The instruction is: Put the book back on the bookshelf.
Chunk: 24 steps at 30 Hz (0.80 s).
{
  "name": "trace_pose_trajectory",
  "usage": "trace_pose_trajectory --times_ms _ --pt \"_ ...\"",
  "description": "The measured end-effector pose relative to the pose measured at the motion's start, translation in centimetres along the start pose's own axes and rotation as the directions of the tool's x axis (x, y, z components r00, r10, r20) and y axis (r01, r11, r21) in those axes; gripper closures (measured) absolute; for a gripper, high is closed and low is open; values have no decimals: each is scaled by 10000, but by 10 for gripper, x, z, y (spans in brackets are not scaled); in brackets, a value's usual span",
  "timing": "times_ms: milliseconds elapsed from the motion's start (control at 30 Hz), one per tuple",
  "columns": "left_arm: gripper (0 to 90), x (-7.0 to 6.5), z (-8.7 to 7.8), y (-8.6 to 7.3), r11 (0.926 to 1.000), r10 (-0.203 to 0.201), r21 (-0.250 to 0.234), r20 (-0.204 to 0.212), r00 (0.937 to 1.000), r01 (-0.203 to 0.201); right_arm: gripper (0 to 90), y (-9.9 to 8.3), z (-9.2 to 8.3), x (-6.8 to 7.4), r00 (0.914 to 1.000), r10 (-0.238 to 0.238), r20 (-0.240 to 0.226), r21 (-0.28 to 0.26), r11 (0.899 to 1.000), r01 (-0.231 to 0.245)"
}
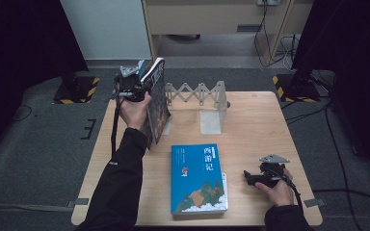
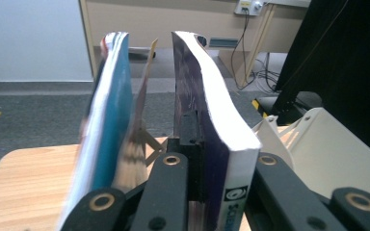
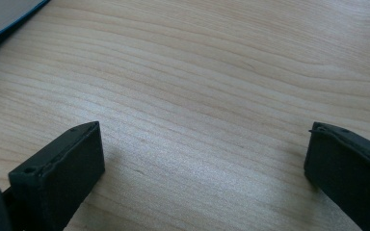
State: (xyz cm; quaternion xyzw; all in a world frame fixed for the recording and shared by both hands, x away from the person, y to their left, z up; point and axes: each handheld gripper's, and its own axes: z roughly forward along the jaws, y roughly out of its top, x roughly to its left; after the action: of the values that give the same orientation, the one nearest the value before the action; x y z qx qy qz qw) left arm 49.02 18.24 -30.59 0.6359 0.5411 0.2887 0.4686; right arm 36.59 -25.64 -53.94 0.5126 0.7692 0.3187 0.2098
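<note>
My left gripper (image 1: 136, 88) is raised over the table's back left corner, shut on a thick dark-covered book (image 1: 157, 98) that stands upright and slightly tilted. In the left gripper view (image 2: 212, 159) the book's white page block and spine (image 2: 231, 168) sit between the jaws. Close on its left is a blurred blue-covered volume (image 2: 107, 125); I cannot tell whether it is a separate book. A blue book (image 1: 197, 177) lies flat at the front middle of the table. My right gripper (image 1: 248, 177) rests open on the wood to that book's right, with nothing between its pads (image 3: 202, 163).
A white expandable book rack (image 1: 197, 93) with an end plate (image 1: 213, 115) stands at the back middle of the wooden table (image 1: 255, 125); its curved plate (image 2: 327, 149) shows just right of the held book. Dark stands and cables surround the table on the floor.
</note>
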Motion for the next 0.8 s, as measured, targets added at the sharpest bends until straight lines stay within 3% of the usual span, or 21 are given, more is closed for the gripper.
trace_pose_trajectory --times_ms 233,500,800 --pt "821 -5 1 0 9996 -219 -164 140 9997 221 7 0 0 0 10000 -4 -9 8 10000 4" --pt "821 -8 12 -6 10000 -99 4 -5 10000 99 7 0 0 0 10000 5 1 3 10000 -5" --pt "820 -5 14 -16 10000 -43 -44 -107 9999 42 7 0 0 0 10000 -4 4 -3 10000 4"
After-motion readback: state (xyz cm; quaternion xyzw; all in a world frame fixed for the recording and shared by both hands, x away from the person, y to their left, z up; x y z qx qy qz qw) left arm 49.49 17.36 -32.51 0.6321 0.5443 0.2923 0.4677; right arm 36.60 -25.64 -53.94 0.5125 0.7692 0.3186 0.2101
